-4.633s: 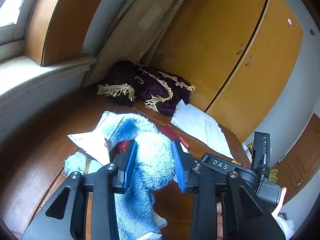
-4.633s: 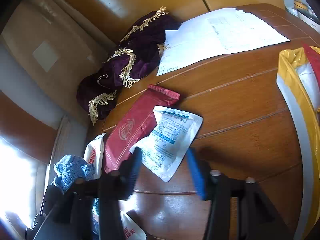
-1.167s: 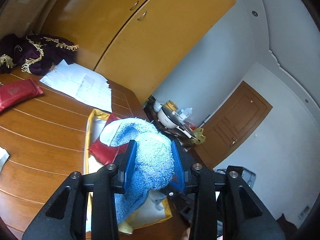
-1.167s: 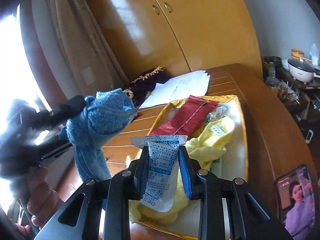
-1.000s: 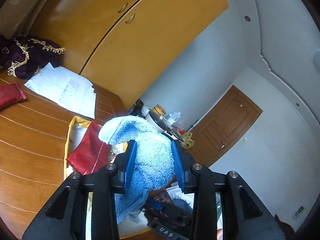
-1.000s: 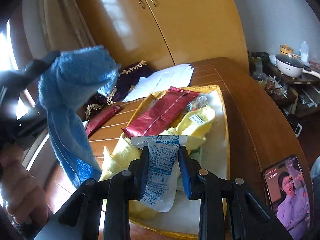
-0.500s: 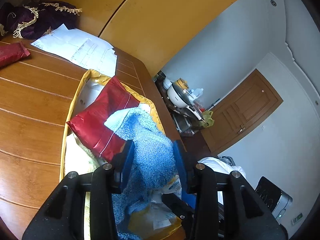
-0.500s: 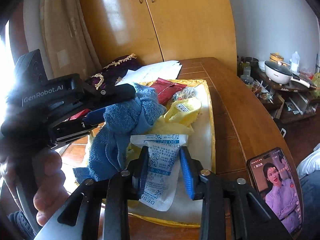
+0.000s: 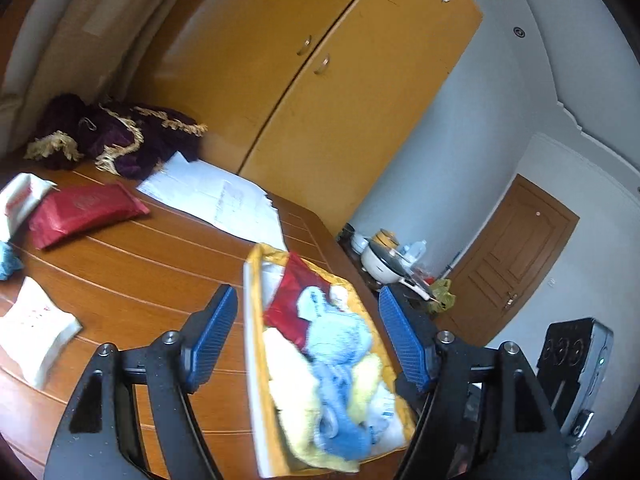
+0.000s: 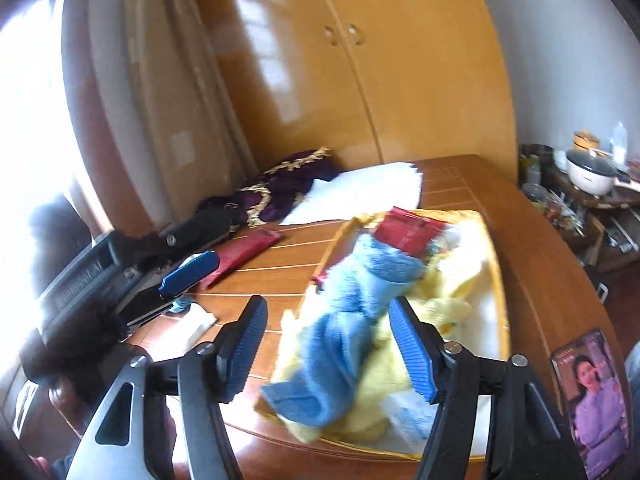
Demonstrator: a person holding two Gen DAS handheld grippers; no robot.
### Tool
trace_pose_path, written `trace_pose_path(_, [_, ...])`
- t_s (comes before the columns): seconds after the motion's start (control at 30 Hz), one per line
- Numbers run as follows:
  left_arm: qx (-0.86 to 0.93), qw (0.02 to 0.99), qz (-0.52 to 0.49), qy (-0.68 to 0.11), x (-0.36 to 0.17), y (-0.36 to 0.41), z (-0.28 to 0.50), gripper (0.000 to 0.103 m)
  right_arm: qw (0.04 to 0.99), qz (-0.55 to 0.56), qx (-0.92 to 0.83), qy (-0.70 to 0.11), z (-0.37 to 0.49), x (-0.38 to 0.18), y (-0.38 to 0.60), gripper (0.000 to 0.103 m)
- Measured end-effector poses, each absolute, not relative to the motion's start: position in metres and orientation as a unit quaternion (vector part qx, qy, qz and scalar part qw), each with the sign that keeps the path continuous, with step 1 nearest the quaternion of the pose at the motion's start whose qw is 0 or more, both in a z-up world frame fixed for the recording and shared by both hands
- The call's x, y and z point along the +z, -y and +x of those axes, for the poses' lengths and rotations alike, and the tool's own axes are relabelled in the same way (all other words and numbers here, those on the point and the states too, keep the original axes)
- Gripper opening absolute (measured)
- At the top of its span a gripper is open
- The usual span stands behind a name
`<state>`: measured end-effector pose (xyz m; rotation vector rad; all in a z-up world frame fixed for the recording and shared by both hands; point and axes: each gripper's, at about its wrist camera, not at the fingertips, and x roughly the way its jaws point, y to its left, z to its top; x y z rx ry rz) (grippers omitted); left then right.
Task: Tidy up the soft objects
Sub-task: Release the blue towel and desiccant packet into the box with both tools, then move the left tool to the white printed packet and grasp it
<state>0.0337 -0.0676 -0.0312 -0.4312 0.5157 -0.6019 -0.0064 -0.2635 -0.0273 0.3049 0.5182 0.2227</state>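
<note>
Left wrist view shows the left gripper (image 9: 306, 334) spread wide and empty above the yellow-rimmed rectangular tray (image 9: 251, 344) near the wooden table's (image 9: 132, 280) right edge. Inside the tray the fluffy blue towel (image 9: 338, 360) lies across a yellow cloth (image 9: 292, 400) and a red packet (image 9: 286, 300). The right gripper (image 10: 328, 346) also gapes open with nothing held, hovering over the same towel (image 10: 344, 320)
</note>
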Motion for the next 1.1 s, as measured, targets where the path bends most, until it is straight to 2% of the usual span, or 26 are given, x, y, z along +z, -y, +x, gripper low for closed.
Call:
trace_pose_path(0.17, [-0.179, 0.943, -0.148, -0.238, -0.046, 0.02, 0.026, 0.073, 0.927, 0.161, 0.199, -0.272, 0.011, -0.023, 0.232, 0.071])
trace_pose_path(0.37, [-0.108, 0.954, -0.093, -0.265, -0.072, -0.011, 0.026, 0.073, 0.898, 0.149, 0.265, -0.319, 0.051, -0.017, 0.177, 0.071])
trace_pose_path(0.57, [-0.096, 0.938, -0.048, -0.329, -0.094, -0.019, 0.054, 0.073, 0.857, 0.176, 0.298, -0.382, 0.119, -0.01, 0.12, 0.071])
trace_pose_path(0.77, [-0.099, 0.91, -0.081, -0.395, -0.114, -0.032, 0.08, 0.073, 0.852, 0.21, 0.256, -0.405, 0.163, -0.044, 0.101, 0.071])
trace_pose_path(0.83, [-0.105, 0.906, -0.08, -0.403, -0.117, -0.031, 0.08, 0.067, 0.854, 0.216, 0.248, -0.404, 0.164, -0.051, 0.105, 0.071])
trace_pose_path(0.9, [-0.112, 0.905, -0.064, -0.406, -0.117, -0.024, 0.078, 0.067, 0.852, 0.223, 0.245, -0.406, 0.166, -0.055, 0.11, 0.071])
trace_pose_path(1.0, [-0.111, 0.901, -0.049, -0.417, -0.12, -0.018, 0.081, 0.059, 0.848, 0.232, 0.238, -0.413, 0.171, -0.063, 0.113, 0.071])
trace_pose_path(1.1, [-0.104, 0.902, -0.045, -0.417, -0.12, -0.018, 0.082, 0.055, 0.843, 0.232, 0.236, -0.424, 0.176, -0.07, 0.11, 0.071])
